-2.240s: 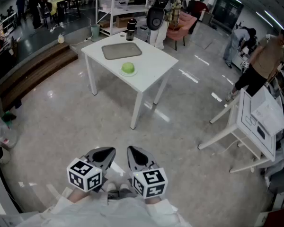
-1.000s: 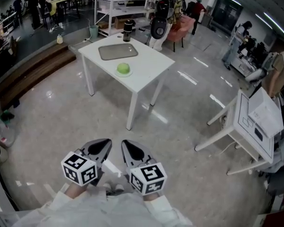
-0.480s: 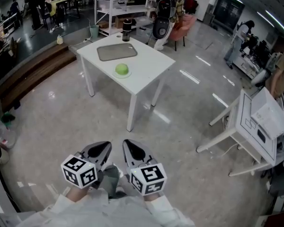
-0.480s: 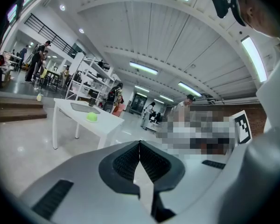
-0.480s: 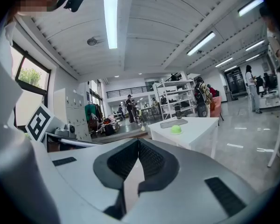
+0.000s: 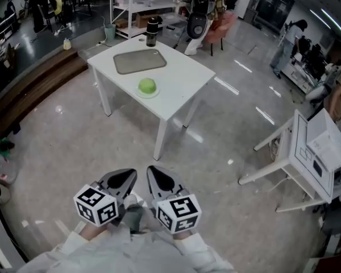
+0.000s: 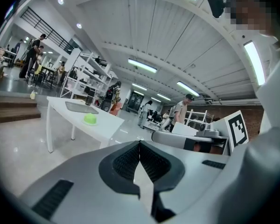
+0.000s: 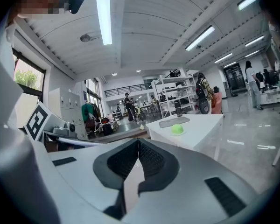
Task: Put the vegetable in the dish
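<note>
The round green vegetable (image 6: 147, 86) is seen on the white desk (image 6: 182, 87), near the grey dish (image 6: 140, 61), well apart from and straight ahead of the left tongs (image 6: 125, 179) and right tongs (image 6: 157, 179), both shut and empty, neither plainly nearer.

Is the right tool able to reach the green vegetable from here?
Probably not yet: bare floor lies between the right tool and the white table holding the green vegetable. Nothing blocks the way, though.
</note>
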The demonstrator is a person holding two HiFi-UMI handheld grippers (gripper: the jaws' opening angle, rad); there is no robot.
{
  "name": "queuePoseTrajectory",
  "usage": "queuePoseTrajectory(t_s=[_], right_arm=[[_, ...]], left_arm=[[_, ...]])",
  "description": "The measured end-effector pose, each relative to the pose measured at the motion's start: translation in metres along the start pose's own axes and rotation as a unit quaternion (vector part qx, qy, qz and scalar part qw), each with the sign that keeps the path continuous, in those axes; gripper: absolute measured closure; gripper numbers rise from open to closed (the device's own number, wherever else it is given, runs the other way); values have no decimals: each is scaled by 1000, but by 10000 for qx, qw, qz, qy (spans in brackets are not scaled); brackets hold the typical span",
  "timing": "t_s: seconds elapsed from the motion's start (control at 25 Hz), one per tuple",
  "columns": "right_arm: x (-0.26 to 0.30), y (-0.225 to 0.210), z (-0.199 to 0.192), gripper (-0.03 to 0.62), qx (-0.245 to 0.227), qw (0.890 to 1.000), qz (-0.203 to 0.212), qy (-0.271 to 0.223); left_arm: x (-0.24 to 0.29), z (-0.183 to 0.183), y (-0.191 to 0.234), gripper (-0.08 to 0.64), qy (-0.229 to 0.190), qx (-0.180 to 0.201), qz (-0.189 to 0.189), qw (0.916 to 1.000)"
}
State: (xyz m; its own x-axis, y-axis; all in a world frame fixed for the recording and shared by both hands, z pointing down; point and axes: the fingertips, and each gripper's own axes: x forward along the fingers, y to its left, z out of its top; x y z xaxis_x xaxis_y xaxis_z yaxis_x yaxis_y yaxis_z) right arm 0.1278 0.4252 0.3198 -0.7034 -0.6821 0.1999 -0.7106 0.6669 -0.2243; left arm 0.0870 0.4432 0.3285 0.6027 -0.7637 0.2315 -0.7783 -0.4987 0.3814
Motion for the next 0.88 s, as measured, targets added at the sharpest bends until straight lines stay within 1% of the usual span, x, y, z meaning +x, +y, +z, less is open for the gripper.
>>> queuePoseTrajectory(t_s=[0.12, 0.2, 0.4, 0.56, 0.72, 0.88], right_arm=[[32, -19, 10, 578, -40, 9994, -335, -57], [50, -30, 21, 578, -55, 9987, -487, -100], [93, -46, 50, 578, 97, 9976, -565, -376], [128, -52, 57, 578, 94, 9971, -697, -301], [151, -50, 55, 578, 40, 9967, -798, -131], [162, -51, 46, 578, 95, 9962, -861, 32]], left_arm=[[12, 21, 33, 552, -7, 32, 28, 10000], [20, 33, 52, 552, 44, 79, 26, 10000], [42, 67, 87, 552, 92, 388, -166, 9991], [59, 81, 115, 552, 178, 461, -256, 9984], [68, 87, 137, 552, 291, 676, -215, 9971], [76, 86, 152, 552, 363, 473, -296, 9978]])
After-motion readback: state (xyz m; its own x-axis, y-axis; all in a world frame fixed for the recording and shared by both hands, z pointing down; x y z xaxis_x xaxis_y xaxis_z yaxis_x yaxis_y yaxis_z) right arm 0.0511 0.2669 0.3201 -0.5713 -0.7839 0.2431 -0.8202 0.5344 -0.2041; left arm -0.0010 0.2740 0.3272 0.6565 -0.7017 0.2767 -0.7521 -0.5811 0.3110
